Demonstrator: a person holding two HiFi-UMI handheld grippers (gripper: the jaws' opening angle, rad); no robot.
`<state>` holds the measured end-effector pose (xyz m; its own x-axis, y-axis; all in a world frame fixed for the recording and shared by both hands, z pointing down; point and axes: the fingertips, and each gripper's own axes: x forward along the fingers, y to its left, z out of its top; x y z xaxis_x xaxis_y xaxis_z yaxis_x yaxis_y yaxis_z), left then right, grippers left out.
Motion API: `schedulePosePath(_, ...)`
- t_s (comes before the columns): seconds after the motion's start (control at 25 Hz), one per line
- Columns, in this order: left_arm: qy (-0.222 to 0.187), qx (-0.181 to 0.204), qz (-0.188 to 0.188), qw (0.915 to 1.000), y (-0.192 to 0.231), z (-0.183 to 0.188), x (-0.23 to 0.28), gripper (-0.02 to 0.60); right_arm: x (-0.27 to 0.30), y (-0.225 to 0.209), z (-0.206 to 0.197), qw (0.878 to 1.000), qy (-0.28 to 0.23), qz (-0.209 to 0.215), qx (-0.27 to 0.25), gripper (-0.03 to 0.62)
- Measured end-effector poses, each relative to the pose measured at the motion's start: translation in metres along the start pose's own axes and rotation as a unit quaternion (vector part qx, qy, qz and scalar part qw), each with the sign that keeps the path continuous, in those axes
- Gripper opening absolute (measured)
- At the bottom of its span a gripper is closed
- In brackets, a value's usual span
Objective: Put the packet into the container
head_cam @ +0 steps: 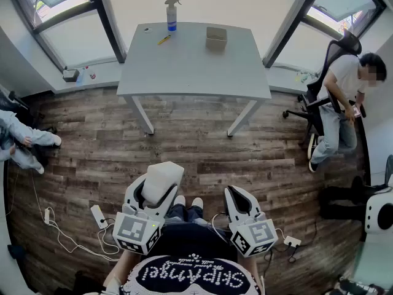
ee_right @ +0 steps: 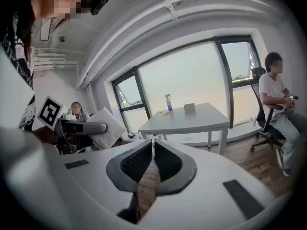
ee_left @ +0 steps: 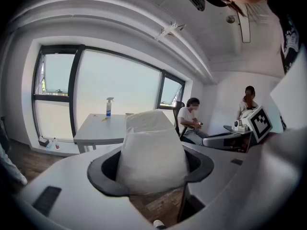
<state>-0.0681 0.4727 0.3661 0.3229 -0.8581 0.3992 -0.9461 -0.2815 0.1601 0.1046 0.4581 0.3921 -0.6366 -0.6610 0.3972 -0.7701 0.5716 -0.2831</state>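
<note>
White pillowy packet (ee_left: 152, 150) clamped between left tongs (head_cam: 161, 186).

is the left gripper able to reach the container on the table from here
Probably not: the left gripper, holding the packet, is well short of the container; open floor lies between.

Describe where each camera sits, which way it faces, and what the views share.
Head view: on the person's head, looking down at table, left gripper, right gripper, shoes.
Left gripper view: rides that gripper, faces the table past the gripped packet; shirt at right.
Right gripper view: rides that gripper, jaws shut, faces the table; shirt at left.
Shared: table, spray bottle.
</note>
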Motion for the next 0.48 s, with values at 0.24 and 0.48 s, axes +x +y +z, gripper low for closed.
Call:
schedulePosePath(0.24, -0.004, 0.001, 0.001, 1.0000, -0.007, 0.002, 0.000, 0.288, -0.005, -0.004, 0.000, 1.000, -0.002, 0.002, -0.003, 0.029)
schedulePosePath(0.48, -0.009, 0.005, 0.002, 0.9999, -0.013, 0.005, 0.003, 0.288, -0.009, -0.011, 0.002, 1.000, -0.006, 0.003, -0.002, 0.029)
